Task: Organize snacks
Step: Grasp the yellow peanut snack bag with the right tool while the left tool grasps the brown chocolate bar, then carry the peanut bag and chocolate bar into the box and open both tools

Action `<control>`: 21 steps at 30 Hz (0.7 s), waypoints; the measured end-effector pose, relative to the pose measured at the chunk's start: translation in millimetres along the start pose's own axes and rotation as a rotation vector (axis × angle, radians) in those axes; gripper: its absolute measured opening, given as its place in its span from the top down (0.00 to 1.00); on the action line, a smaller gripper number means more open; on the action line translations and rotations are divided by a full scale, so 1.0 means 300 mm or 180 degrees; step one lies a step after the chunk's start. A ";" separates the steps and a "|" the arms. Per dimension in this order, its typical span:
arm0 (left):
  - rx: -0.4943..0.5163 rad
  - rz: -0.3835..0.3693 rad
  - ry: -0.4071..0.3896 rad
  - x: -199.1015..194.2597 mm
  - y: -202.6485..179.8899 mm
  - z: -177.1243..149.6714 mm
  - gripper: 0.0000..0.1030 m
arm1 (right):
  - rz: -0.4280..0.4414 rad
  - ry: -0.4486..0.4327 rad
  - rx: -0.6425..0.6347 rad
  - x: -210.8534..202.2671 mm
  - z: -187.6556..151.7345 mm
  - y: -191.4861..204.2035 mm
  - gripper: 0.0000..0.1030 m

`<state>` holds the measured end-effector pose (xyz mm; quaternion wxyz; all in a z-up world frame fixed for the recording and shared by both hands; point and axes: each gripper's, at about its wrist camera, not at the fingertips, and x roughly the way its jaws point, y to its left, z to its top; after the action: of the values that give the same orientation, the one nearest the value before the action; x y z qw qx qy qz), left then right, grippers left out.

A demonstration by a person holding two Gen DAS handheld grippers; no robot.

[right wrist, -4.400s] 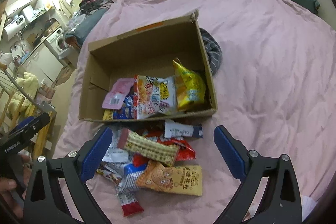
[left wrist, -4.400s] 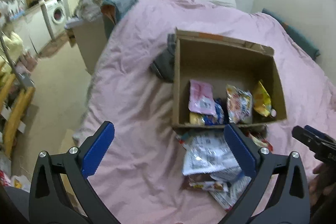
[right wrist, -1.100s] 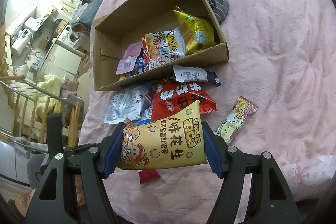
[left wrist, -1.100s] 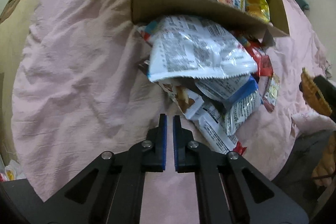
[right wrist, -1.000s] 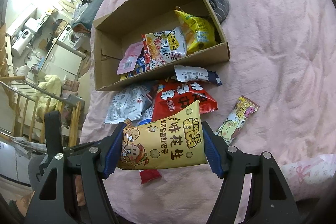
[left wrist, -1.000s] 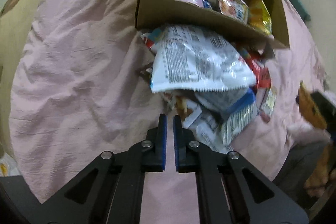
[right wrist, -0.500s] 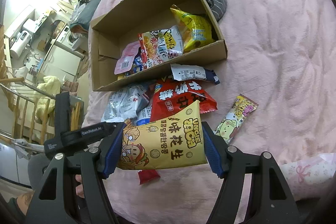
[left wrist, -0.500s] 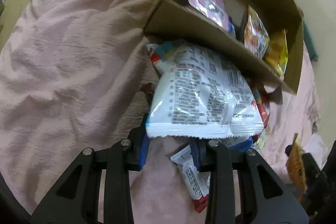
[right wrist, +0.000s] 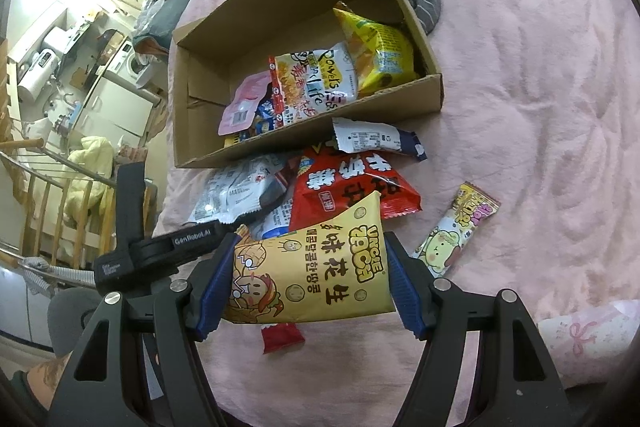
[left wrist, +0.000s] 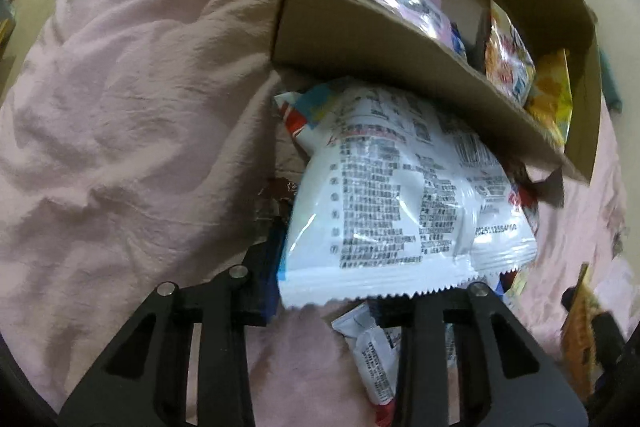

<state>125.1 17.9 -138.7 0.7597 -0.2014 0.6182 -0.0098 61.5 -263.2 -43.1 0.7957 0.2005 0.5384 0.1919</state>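
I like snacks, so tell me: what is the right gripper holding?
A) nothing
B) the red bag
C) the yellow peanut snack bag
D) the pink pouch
C: the right gripper has its blue pads pressed on both sides of the yellow peanut snack bag, above the pink blanket.

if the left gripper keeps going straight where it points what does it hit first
Most likely the white printed snack bag, whose serrated edge already lies between the left gripper fingers. Depth is unclear; behind it stands the brown cardboard box.

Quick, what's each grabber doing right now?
Left gripper: jaws just opened, now around the edge of the white snack bag; grip cannot be told.
Right gripper: closed on the yellow snack bag.
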 end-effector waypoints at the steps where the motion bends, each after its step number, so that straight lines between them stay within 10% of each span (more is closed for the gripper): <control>1: -0.0005 -0.0019 0.0011 0.004 0.008 0.005 0.71 | 0.0002 -0.0001 -0.0005 0.001 0.001 0.002 0.30; 21: 0.0247 -0.0045 -0.0181 -0.287 0.124 -0.139 0.85 | 0.0124 -0.0090 -0.0077 -0.043 -0.006 0.037 0.30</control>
<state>56.9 62.4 -76.4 0.7841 -0.1764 0.5942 -0.0333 54.4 -260.4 -27.7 0.8017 0.2041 0.5207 0.2110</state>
